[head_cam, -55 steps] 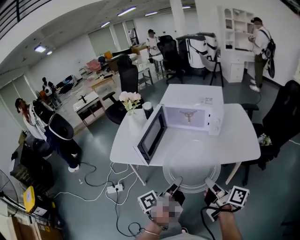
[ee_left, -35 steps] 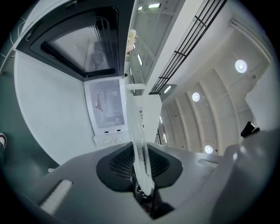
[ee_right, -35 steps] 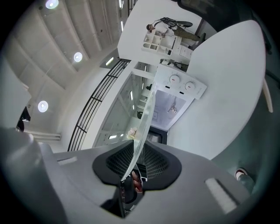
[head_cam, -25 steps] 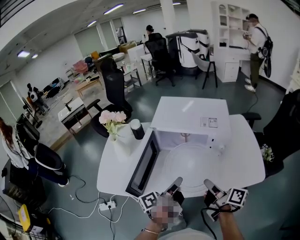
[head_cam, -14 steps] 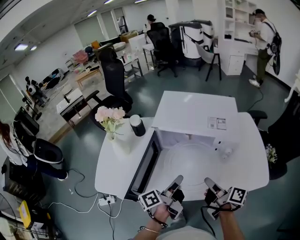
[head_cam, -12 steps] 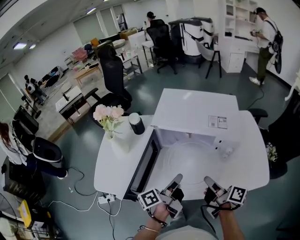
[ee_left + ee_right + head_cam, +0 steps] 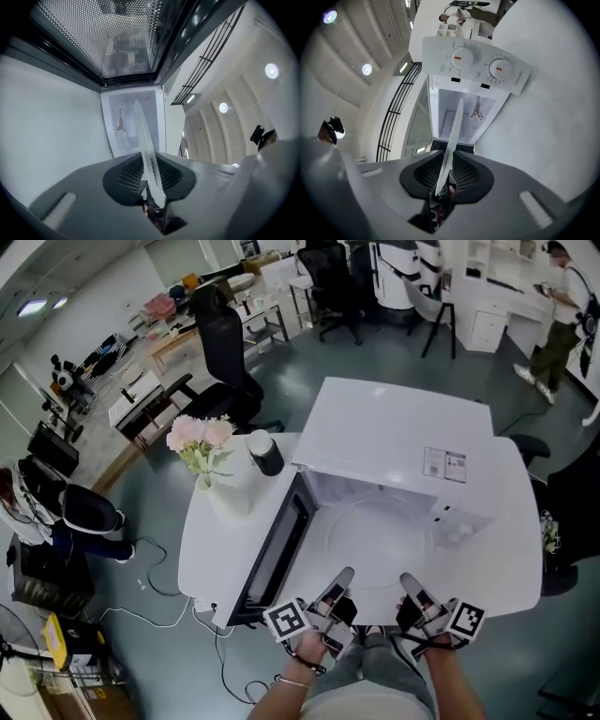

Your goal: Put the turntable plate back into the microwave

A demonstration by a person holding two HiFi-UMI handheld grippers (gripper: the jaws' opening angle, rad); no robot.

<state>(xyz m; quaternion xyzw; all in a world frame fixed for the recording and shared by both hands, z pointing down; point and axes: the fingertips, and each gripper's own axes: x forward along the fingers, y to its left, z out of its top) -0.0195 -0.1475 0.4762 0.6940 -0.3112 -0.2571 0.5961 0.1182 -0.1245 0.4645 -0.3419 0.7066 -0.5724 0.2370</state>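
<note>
Turntable plate (image 7: 375,540): clear glass, held level over worktop (image 7: 511,554), far edge at microwave (image 7: 403,432) mouth. Left gripper (image 7: 339,579) and right gripper (image 7: 409,583) fingers are clamped on the near rim. Hazard: the thin edge grip slips, so the plate tilts, strikes the sill and misses the drive hub (image 7: 477,111).

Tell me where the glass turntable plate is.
Head view, lower centre: the turntable plate is held by its near rim in the left gripper and right gripper, far edge at the mouth of the open microwave.
</note>
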